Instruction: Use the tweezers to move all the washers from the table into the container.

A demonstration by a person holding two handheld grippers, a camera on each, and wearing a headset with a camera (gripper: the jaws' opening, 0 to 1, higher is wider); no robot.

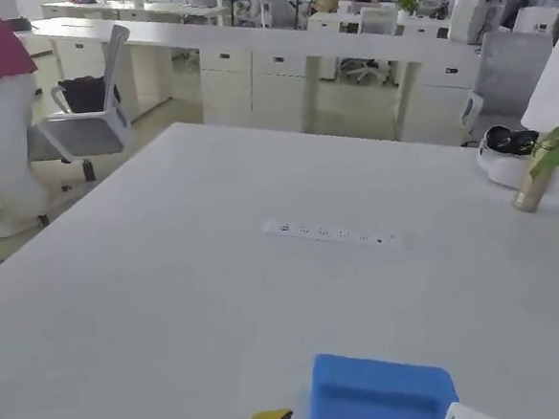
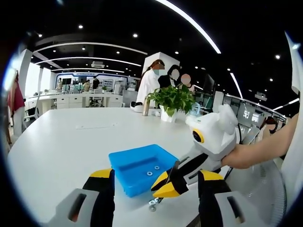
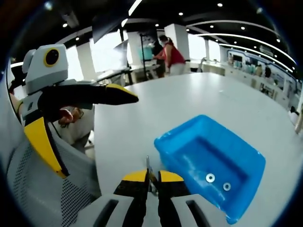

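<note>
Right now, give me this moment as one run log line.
left gripper open | right gripper shut on tweezers | blue container holds two washers | loose washers on table near tweezers tip

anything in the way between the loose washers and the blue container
Nothing visible. The loose washers lie on bare table right by the blue container, with only its low wall to clear.

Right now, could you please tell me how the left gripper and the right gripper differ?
The left gripper has its jaws spread wide and holds nothing; the right gripper has its jaws shut on the tweezers. The right gripper's tweezers point down at loose washers on the table beside the blue container; the left gripper touches nothing there. Both have black jaws with yellow tips.
</note>
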